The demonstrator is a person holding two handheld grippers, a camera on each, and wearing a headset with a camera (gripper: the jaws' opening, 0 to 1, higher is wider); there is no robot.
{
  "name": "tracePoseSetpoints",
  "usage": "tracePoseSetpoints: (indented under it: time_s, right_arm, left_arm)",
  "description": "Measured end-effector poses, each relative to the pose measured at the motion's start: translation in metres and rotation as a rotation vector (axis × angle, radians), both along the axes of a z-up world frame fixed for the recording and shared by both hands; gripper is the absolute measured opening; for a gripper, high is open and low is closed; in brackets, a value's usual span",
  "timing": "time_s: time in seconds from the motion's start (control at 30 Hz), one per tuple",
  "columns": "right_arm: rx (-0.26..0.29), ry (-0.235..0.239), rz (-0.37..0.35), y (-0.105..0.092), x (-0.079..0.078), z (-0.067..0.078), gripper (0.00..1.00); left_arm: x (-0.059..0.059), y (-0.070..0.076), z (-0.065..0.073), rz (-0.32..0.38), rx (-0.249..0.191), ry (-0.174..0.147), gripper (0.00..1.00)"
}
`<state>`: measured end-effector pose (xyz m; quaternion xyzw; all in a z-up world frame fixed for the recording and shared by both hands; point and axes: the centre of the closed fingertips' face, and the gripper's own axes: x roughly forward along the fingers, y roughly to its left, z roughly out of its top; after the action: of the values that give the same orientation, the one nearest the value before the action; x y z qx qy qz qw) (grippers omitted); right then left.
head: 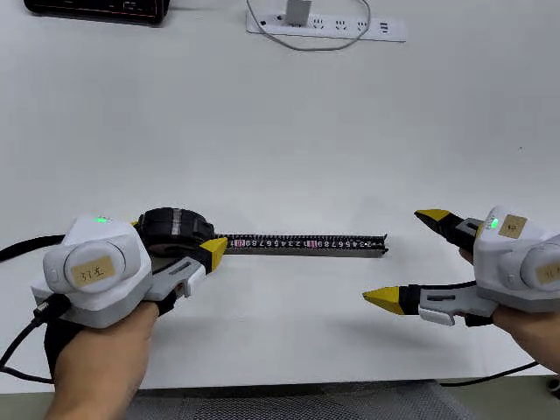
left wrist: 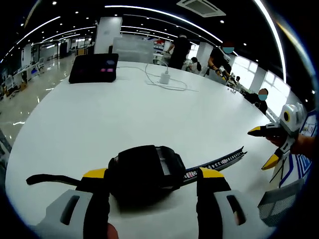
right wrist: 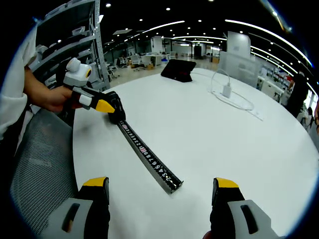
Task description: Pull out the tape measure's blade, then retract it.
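A black tape measure case (head: 173, 231) rests on the white table (head: 280, 140) at the left, with my left gripper (head: 188, 254) shut on it; in the left gripper view the case (left wrist: 144, 174) fills the gap between the yellow-tipped jaws. Its dark blade (head: 302, 241) lies flat on the table, drawn out to the right, ending at its hook (head: 383, 247). In the right gripper view the blade (right wrist: 147, 155) runs from the case (right wrist: 115, 110) toward me. My right gripper (head: 409, 257) stands open just right of the blade's end, holding nothing.
A white power strip (head: 325, 24) with a plugged charger and looped cable lies at the far middle. A black device (head: 98, 9) sits at the far left. The table's front edge (head: 289, 383) runs close below both grippers. People stand beyond the table in the left gripper view.
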<state>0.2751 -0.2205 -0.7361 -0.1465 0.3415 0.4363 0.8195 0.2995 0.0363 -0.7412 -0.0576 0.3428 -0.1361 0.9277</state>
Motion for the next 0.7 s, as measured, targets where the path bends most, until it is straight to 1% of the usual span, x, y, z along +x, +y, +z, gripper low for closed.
tracePoseSetpoints:
  time_s: [0.07,0.2,0.23,0.3,0.37,0.47,0.6,0.7]
  right_arm:
    - [-0.003,-0.002,0.002,0.0001,0.0008,0.0003,0.83]
    - [-0.009,-0.003,0.011,0.0003,0.001,0.0,0.8]
    - [-0.019,0.0,0.019,-0.0002,0.0005,-0.0013,0.78]
    - [-0.023,-0.001,0.024,-0.0002,0.0008,-0.0026,0.77]
    - [-0.023,0.002,0.027,0.0007,0.0008,-0.0027,0.77]
    - [-0.025,0.001,0.035,0.0018,0.0014,-0.0028,0.75]
    - [-0.031,0.0,0.047,0.0018,0.0026,-0.0032,0.73]
    - [-0.04,0.006,0.059,0.0003,0.0028,-0.0046,0.69]
  left_arm:
    - [0.0007,0.0008,-0.0009,0.009,0.0,0.003,0.67]
    - [0.0021,0.0024,-0.0015,0.033,-0.023,0.006,0.66]
    - [0.0023,0.0034,-0.0024,0.036,-0.025,0.007,0.65]
    - [0.0028,0.0055,-0.0033,0.047,-0.029,0.011,0.63]
    - [0.0034,0.0067,-0.0037,0.061,-0.042,0.014,0.61]
    - [0.0031,0.0071,-0.0048,0.059,-0.031,0.012,0.59]
    - [0.003,0.007,-0.006,0.062,-0.034,0.017,0.59]
    - [0.003,0.0069,-0.0062,0.06,-0.034,0.02,0.59]
